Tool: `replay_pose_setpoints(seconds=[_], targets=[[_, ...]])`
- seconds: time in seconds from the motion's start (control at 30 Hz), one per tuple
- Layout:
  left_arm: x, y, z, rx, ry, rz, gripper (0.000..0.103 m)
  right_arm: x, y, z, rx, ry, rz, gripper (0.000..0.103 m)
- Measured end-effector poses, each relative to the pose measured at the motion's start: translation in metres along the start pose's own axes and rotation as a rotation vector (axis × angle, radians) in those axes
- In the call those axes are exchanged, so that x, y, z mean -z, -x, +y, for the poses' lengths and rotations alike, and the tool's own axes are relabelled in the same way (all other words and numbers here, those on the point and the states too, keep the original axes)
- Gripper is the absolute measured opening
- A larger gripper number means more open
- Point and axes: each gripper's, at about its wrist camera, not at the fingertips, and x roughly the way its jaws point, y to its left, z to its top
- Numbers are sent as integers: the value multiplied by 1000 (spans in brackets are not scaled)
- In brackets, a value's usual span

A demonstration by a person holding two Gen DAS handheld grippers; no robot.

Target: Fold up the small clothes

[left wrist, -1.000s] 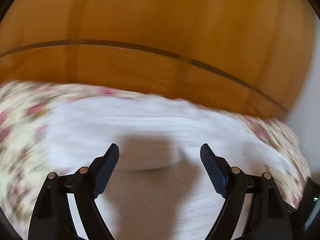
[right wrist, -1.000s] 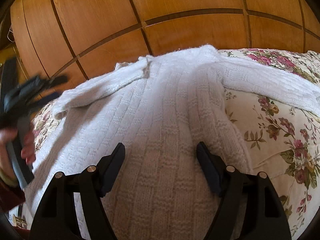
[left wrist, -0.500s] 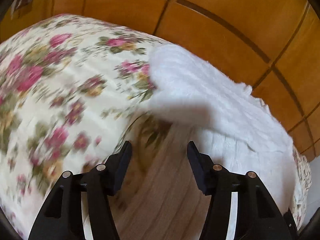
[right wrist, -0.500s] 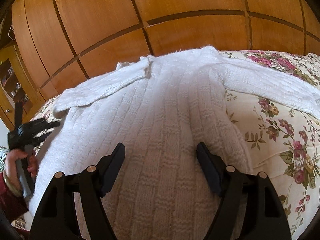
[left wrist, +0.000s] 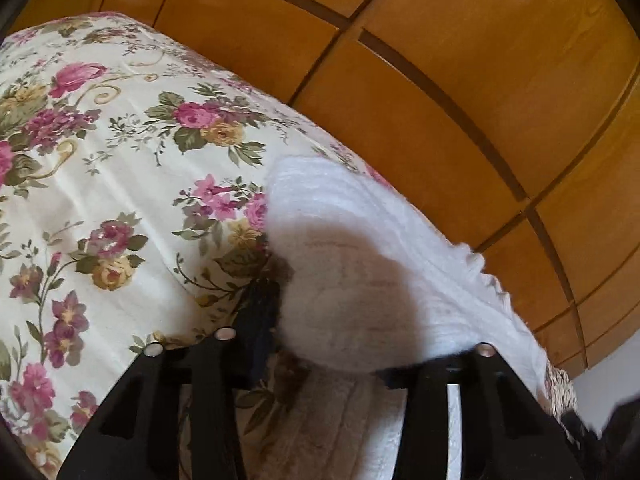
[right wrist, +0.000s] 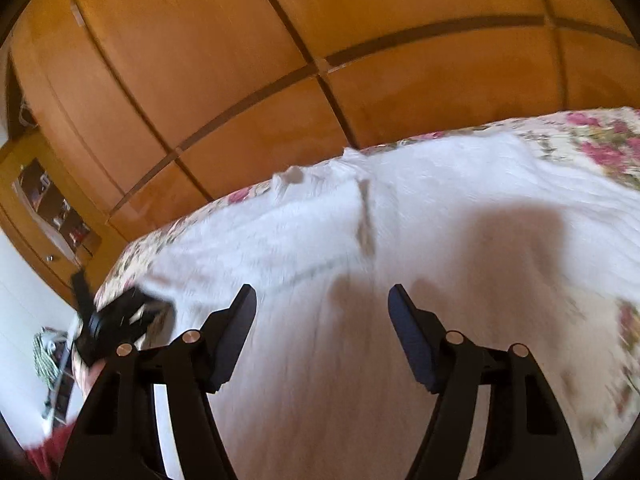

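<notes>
1. Change since the earlier frames: the left gripper (left wrist: 320, 320) has travelled out to the sweater's edge and narrowed from a wide spread around a bunched sleeve end; the right gripper (right wrist: 322, 336) has swung toward the neckline, blurring its view.
2. White knit sweater (right wrist: 420, 240): lies spread on the bed, body flat, with the neck opening toward the wardrobe. In the left wrist view the sleeve (left wrist: 360, 240) rises as a rounded hump between the jaws, its far edge frilled and bright.
3. Texture: ribbed block-pattern knit, soft and thick, likely to sag and stretch when lifted by one point.
4. Left gripper state: jaws closing, with the sleeve fabric between them. Only the left pad (left wrist: 260, 320) shows, against the cloth; the other is hidden behind the hump.
5. Right gripper state: jaws fairly wide and closing slightly, nothing between them, poised above the sweater's body.
6. Progress: early. No fold is visible, so a first sleeve fold appears to be starting, and the other sleeve and the body folds remain.
7. Surroundings: floral bedspread (left wrist: 120, 160) beneath the garment; wooden wardrobe panels (right wrist: 280, 60) behind the bed; the person's hand (right wrist: 90, 376) holds the left gripper at the bed's edge.
</notes>
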Motion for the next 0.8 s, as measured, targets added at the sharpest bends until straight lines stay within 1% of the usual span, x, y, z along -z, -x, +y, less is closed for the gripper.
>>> replay_pose_setpoints(seconds=[0.03,0.07,0.13,0.2,0.23,0.27,0.3,0.33,0.4,0.47,0.53,0.57,0.6,0.63,0.67,0.7,0.77,0.8], targets=[[1,1,-1,2,-7,-4,37,-6,-15,-4,-1,-33,8,66],[1,1,-1,2,-12,-8,37,-10,-24,-8,0,-59,17,62],[2,1,-1,5,-10,-1,37,-15,-45,-16,19,-122,33,46],[1,-4,2,15,1,20,38,-17,-54,-16,9,-144,24,13],[2,-4,2,19,1,22,41,-18,-56,-15,-4,-138,12,7],[1,-3,1,31,-1,16,49,-20,-53,-12,-6,-123,-9,6],[1,-2,1,36,-2,8,54,-23,-47,-10,10,-105,-44,6],[1,-2,1,31,-3,1,54,-26,-37,-8,44,-84,-104,6],[3,-3,-1,15,-11,12,54,-32,-23,-13,98,-76,-186,5],[3,-6,-4,-13,-21,20,54,-31,-25,-22,117,-90,-186,5],[1,-9,-10,-44,-41,30,52,-24,-31,-34,99,-124,-155,5],[0,-9,-13,-69,-56,33,47,-21,-33,-39,87,-144,-151,5],[-1,-10,-17,-78,-73,34,32,-19,-34,-43,73,-163,-150,5],[-2,-11,-22,-67,-96,38,23,-19,-35,-46,59,-179,-152,5],[-3,-11,-27,-71,-119,35,11,-19,-35,-47,49,-184,-151,5],[-3,-8,-31,-91,-140,21,7,-19,-35,-48,43,-186,-150,5],[-5,5,-34,-133,-146,-30,6,-18,-31,-49,13,-190,-165,5],[-6,12,-32,-139,-143,-51,6,-18,-29,-49,-7,-190,-182,5]])
